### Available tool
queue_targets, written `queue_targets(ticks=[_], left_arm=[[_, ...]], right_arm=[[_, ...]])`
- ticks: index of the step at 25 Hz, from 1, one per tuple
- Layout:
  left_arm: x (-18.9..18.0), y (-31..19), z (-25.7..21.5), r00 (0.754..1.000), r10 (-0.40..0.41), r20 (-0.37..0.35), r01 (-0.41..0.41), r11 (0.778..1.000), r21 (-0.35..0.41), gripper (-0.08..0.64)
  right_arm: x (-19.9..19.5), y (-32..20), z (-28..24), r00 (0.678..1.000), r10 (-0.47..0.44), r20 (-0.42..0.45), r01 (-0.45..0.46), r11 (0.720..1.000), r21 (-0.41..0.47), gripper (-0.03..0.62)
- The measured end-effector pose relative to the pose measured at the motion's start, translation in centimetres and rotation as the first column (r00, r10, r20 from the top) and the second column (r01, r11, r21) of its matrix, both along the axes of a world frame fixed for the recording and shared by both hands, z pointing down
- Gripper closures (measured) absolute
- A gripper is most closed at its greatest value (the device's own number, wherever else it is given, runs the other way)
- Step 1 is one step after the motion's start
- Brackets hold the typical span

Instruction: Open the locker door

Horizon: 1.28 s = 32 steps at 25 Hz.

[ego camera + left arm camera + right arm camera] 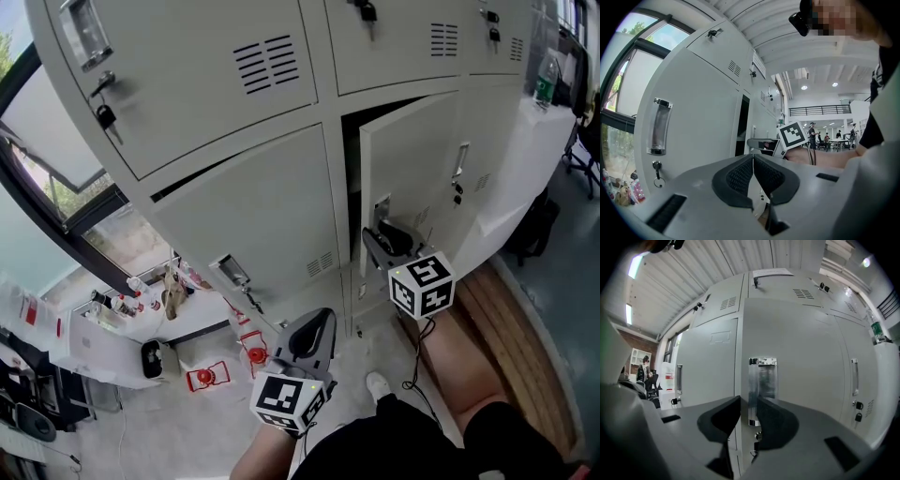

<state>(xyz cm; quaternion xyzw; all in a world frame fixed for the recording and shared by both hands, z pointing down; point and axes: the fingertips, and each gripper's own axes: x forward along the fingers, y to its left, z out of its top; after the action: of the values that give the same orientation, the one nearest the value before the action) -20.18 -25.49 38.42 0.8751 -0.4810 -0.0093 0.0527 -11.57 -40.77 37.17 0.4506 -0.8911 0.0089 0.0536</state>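
Observation:
The grey locker door (417, 155) in the middle column stands ajar, with a dark gap (351, 159) along its left edge. My right gripper (380, 234) sits at that free edge, just below the door's metal handle (382, 204). In the right gripper view the right gripper (747, 416) is shut on the door's edge, and the handle (762, 390) rises just behind its pads. My left gripper (317, 323) hangs lower, in front of the neighbouring locker, holding nothing. Its pads (740, 176) meet, so the left gripper (753, 161) is shut.
Closed lockers flank the ajar one, each with a handle (854, 376) and hanging keys (857, 416). Red items (208, 376) and bottles (122, 302) lie by the window at the left. A wooden bench (511, 328) runs along the right. People stand far off (825, 138).

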Motion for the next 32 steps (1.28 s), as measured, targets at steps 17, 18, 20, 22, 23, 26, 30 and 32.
queue_targets(ticks=[17, 18, 20, 22, 23, 26, 30, 32], left_arm=[[4.7, 0.9, 0.2, 0.993, 0.116, 0.002, -0.116, 0.993, -0.005, 0.54], [4.9, 1.1, 0.2, 0.993, 0.122, 0.001, -0.122, 0.993, -0.005, 0.54], [5.3, 1.5, 0.1, 0.991, 0.137, -0.001, -0.137, 0.991, -0.004, 0.54], [5.6, 2.2, 0.1, 0.987, 0.158, -0.002, -0.158, 0.987, -0.002, 0.54], [5.8, 2.6, 0.1, 0.986, 0.169, -0.001, -0.169, 0.986, -0.002, 0.54], [6.3, 4.0, 0.2, 0.98, 0.198, 0.007, -0.198, 0.98, -0.008, 0.54], [7.4, 5.3, 0.1, 0.976, 0.216, 0.019, -0.216, 0.976, -0.013, 0.54], [8.1, 5.7, 0.0, 0.977, 0.21, 0.025, -0.209, 0.978, -0.014, 0.54]], right_arm=[[5.0, 5.3, -0.1, 0.977, -0.215, 0.001, 0.214, 0.976, 0.03, 0.43], [5.4, 5.6, 0.0, 0.974, -0.229, -0.001, 0.228, 0.973, 0.029, 0.43], [6.3, 6.1, 0.0, 0.969, -0.249, 0.002, 0.248, 0.968, 0.031, 0.428], [7.2, 6.5, -0.1, 0.965, -0.262, 0.008, 0.262, 0.965, 0.032, 0.428], [7.5, 6.6, -0.1, 0.964, -0.266, 0.009, 0.266, 0.964, 0.03, 0.428], [8.4, 7.2, 0.0, 0.966, -0.259, -0.002, 0.259, 0.966, 0.019, 0.423], [9.8, 7.7, -0.1, 0.971, -0.239, -0.012, 0.239, 0.971, 0.014, 0.419], [10.3, 8.1, 0.0, 0.971, -0.238, -0.01, 0.238, 0.971, 0.01, 0.417]])
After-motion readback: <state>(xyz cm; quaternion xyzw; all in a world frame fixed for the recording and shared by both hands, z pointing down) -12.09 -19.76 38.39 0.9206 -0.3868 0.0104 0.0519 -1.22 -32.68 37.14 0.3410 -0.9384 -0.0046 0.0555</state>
